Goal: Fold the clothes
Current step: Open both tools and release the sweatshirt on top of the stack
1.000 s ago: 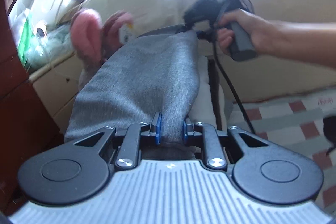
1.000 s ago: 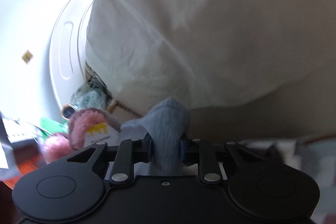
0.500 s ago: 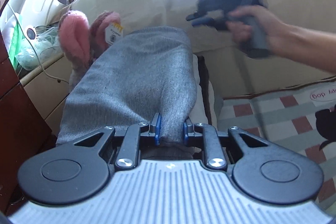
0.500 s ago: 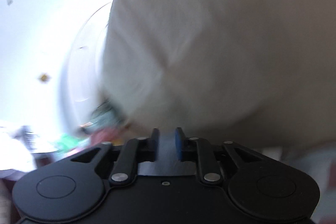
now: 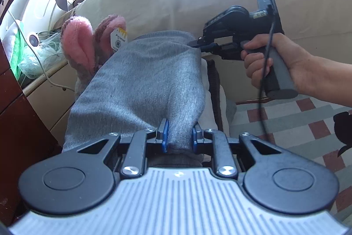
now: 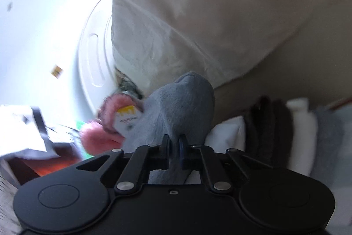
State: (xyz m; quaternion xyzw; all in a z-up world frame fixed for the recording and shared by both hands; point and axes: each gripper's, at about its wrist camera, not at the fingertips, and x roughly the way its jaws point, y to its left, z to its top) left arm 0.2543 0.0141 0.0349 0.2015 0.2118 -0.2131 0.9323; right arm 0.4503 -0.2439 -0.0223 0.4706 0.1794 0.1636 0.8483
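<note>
My left gripper (image 5: 178, 138) is clamped on the near end of the grey garment (image 5: 140, 89); my right gripper (image 6: 175, 148) is closing, pinching its far end beside the pink plush ears (image 5: 79, 45).

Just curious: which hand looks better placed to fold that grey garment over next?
Probably right. The right gripper is closing its fingers on the grey garment's free far end; the left gripper pins the near edge.

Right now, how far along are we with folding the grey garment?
Early. Done: the left claw is clamped on the near end of the grey garment. In hand: the right claw is closing on its far edge, cloth between the pads. Left: no finished fold shows; the garment hangs stretched between both claws, beside the pink plush ears.
</note>
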